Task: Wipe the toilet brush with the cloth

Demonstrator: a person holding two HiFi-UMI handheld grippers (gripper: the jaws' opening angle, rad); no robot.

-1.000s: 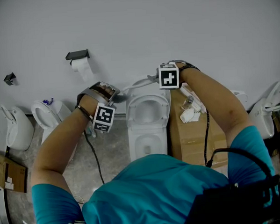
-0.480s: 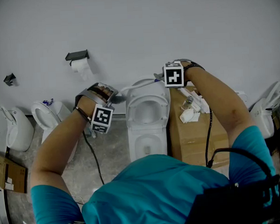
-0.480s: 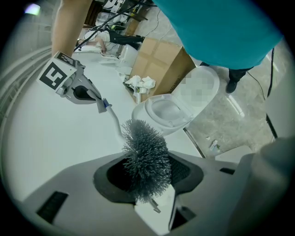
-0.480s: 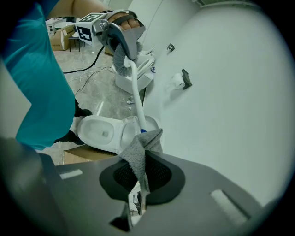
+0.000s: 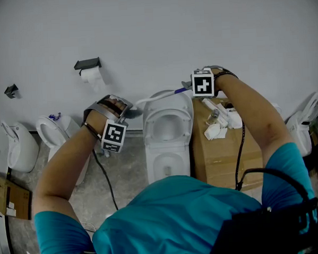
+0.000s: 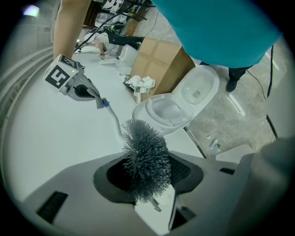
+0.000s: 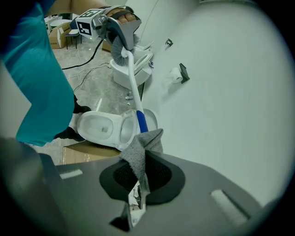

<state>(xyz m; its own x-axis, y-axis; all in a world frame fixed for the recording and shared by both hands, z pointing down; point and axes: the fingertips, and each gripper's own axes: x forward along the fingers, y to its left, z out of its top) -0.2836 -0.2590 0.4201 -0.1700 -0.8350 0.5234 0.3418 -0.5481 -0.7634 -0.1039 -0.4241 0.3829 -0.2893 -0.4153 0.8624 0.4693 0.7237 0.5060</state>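
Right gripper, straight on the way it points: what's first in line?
The right gripper, shut on the cloth, would first meet the blue end of the toilet brush handle, just past the cloth. Depth is unclear; they may already touch. Behind it lies the open toilet.

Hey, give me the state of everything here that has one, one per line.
toilet brush, bristle head clamped in left gripper
cloth, pinched in right gripper, at the brush's blue handle end
toilet, lid up
toilet paper roll, on wall holder, tail hanging
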